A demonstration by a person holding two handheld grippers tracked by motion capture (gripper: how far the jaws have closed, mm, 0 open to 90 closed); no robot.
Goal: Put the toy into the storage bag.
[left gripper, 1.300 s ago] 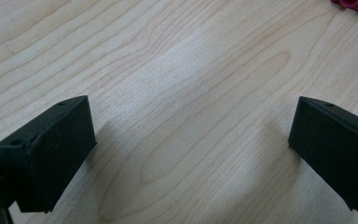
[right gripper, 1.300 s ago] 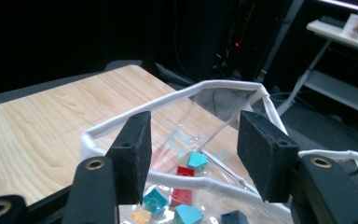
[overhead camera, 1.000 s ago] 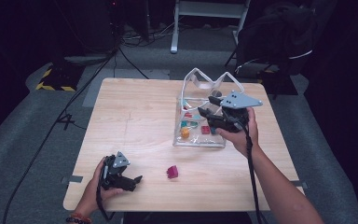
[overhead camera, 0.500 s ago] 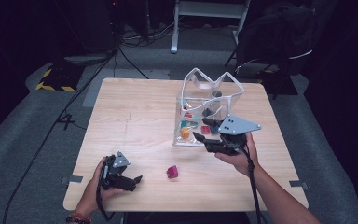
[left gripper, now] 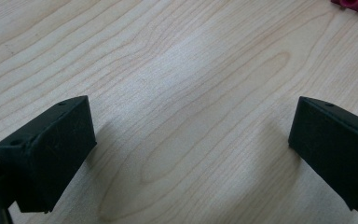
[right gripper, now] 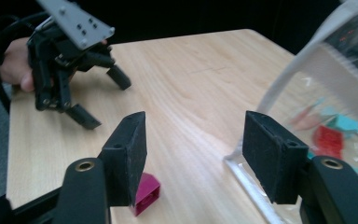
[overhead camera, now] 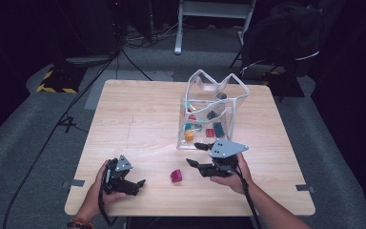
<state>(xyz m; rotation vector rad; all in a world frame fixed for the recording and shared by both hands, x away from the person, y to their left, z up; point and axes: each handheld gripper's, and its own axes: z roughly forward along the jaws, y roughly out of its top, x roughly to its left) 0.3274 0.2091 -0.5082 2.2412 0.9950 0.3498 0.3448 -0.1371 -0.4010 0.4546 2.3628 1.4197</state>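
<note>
Dark room, grey floor, cables behind; light wooden table [overhead camera: 138,119] in the middle; clear plastic bin [overhead camera: 213,112] sits toward the table's far right part, holding small coloured bricks [overhead camera: 205,129]; magenta brick [overhead camera: 176,175] lies alone near the front edge, about mid-width, well clear of the bin's front wall; right gripper [overhead camera: 196,156] held low just right of the magenta brick, between it and the bin's near corner, pointing left; its jaws have just been opening, now stand moderately wide with nothing between them; in the right gripper view the magenta brick [right gripper: 144,192] lies just below the left jaw, untouched; left gripper [overhead camera: 140,182] rests near the front left corner, jaws spread wide over bare wood, nothing held; left gripper view catches an edge of the magenta brick [left gripper: 354,4] at top right.
</note>
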